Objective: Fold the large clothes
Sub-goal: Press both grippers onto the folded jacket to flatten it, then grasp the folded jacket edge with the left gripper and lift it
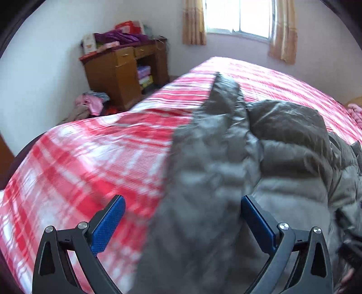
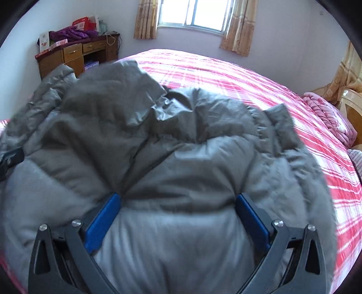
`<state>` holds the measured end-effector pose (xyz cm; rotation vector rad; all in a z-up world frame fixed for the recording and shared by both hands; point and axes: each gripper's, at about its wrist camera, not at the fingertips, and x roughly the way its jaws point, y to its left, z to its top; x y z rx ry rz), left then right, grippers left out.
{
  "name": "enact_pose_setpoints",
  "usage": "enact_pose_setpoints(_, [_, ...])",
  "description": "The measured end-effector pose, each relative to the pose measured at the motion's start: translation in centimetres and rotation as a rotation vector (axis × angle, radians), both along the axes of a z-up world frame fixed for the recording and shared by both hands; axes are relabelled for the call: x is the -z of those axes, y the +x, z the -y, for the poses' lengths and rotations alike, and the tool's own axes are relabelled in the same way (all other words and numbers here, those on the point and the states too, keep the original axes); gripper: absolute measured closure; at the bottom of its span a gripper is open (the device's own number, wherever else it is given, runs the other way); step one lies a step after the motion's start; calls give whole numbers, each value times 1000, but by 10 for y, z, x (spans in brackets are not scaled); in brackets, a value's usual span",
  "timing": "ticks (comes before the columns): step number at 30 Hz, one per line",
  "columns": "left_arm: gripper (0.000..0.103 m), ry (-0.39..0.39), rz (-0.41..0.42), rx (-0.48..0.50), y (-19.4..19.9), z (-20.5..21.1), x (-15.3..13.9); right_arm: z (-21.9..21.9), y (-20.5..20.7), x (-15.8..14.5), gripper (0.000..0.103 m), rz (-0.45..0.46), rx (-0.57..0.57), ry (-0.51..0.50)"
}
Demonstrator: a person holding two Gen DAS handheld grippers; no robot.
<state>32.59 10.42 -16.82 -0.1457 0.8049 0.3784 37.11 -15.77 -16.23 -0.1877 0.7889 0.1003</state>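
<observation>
Blue-padded fingers of the left gripper (image 1: 182,222) stand spread wide, straddling the left border of a grey padded jacket (image 1: 260,162) that lies crumpled on a bed with a red-and-white checked sheet (image 1: 90,158); nothing is pinched between the pads. Right gripper (image 2: 177,217) likewise spread, its fingers set to either side of a bulge of the jacket's near edge, the pads close against the fabric but not closed on it. Jacket bunched rather than flat: one long part, probably a sleeve (image 1: 222,95), runs away toward the far side of the bed, and a second flap (image 2: 279,119) rises at the right. At the left edge of the right wrist view a dark piece, likely part of the left gripper, shows beside the jacket. Background: wooden desk (image 1: 126,72) piled with purple cloth, window (image 2: 194,13) with curtains, pink bedding (image 2: 328,119) at the head of the bed. Step in hand, as judged: taking hold of the near edge before spreading or folding. Next move calls for both grippers to close on a firm bite of the thick, slippery padding, then draw the jacket flat, sleeves laid straight, before any fold
</observation>
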Motion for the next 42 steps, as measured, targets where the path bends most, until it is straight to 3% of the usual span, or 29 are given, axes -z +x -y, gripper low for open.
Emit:
enact_pose_setpoints(3, [1, -119, -17, -29, -28, -16, 14, 0, -37, -15, 0, 86, -2, -6])
enact_pose_setpoints(5, [1, -205, -29, -28, -36, -18, 29, -3, -55, -12, 0, 95, -13, -18])
enact_pose_setpoints(8, [1, -198, 2, -22, -40, -9, 34, -8, -60, 12, 0, 58, -19, -54])
enact_pose_setpoints(14, [2, -233, 13, 14, -36, -2, 36, -7, -57, 24, 0, 35, -16, -77])
enact_pose_setpoints(17, [25, -268, 45, 72, -36, 3, 35, -6, -56, 25, 0, 37, -14, -67])
enact_pose_setpoints(19, [52, -305, 57, 122, -36, 10, 33, -6, -57, 24, 0, 46, -12, -71])
enact_pose_setpoints(21, [63, -320, 66, 143, -36, 10, 33, -7, -57, 24, 0, 50, -11, -73])
enact_pose_setpoints(22, [76, -310, 70, 155, -35, 11, 31, -8, -57, 23, 0, 50, -11, -73])
enact_pose_setpoints(25, [92, -243, 85, 168, -36, 15, 22, -9, -57, 24, 0, 49, -10, -75])
enact_pose_setpoints(32, [96, -179, 149, 171, -60, 5, -12, -30, -55, 23, 0, 44, 29, -119])
enact_pose_setpoints(38, [97, -64, 210, 150, -75, -10, -59, -84, -57, 23, 0, 57, -79, -126])
enact_pose_setpoints(42, [97, 11, 245, 194, -77, 10, -86, -84, -56, 9, 0, 23, -152, -12])
